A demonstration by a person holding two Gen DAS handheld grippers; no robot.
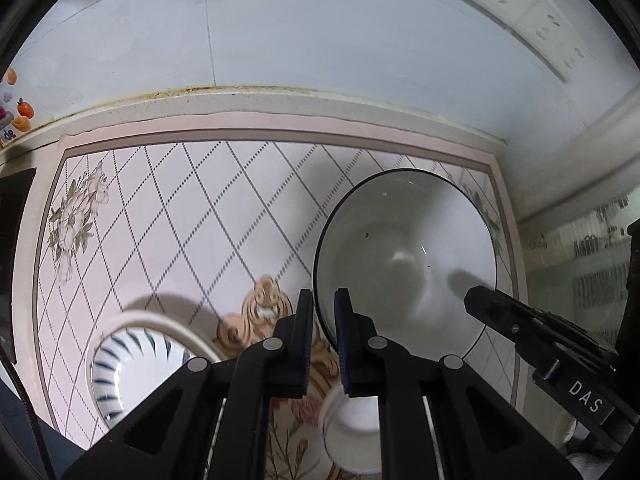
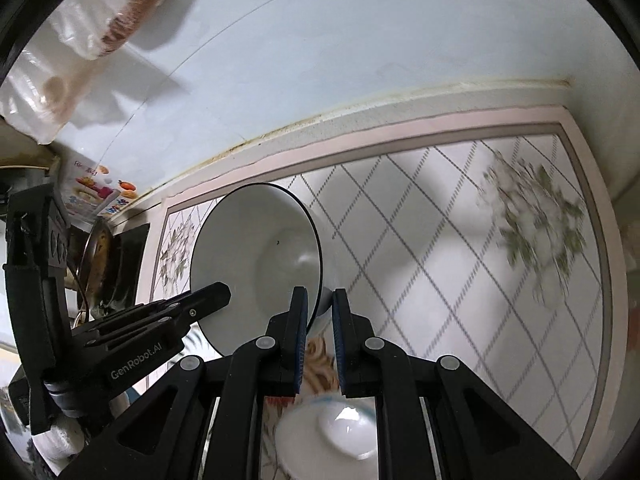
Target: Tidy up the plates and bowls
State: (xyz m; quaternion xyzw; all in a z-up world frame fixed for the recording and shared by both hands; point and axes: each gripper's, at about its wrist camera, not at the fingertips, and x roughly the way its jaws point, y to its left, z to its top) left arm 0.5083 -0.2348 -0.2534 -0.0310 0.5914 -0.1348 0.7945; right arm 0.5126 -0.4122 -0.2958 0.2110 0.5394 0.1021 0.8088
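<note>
A white bowl with a thin dark rim (image 1: pixel 404 256) is held tilted above the patterned mat (image 1: pixel 180 208). My left gripper (image 1: pixel 324 300) is shut on its near-left rim. In the right wrist view the same bowl (image 2: pixel 256 256) is gripped at its right rim by my right gripper (image 2: pixel 320 300). The right gripper's fingers (image 1: pixel 520 320) reach in from the right in the left view; the left gripper's fingers (image 2: pixel 192 300) reach in from the left in the right view. A blue-striped bowl (image 1: pixel 132 368) sits at lower left. A small white bowl (image 1: pixel 352 428) lies below the grippers, and it also shows in the right wrist view (image 2: pixel 336 432).
A white tiled wall (image 1: pixel 280 40) rises behind the mat, with a socket strip (image 1: pixel 528 12) at upper right. A bagged item (image 2: pixel 80 40) hangs at upper left. A pan on a dark stove (image 2: pixel 104 264) stands left of the mat. A colourful packet (image 2: pixel 100 192) leans by the wall.
</note>
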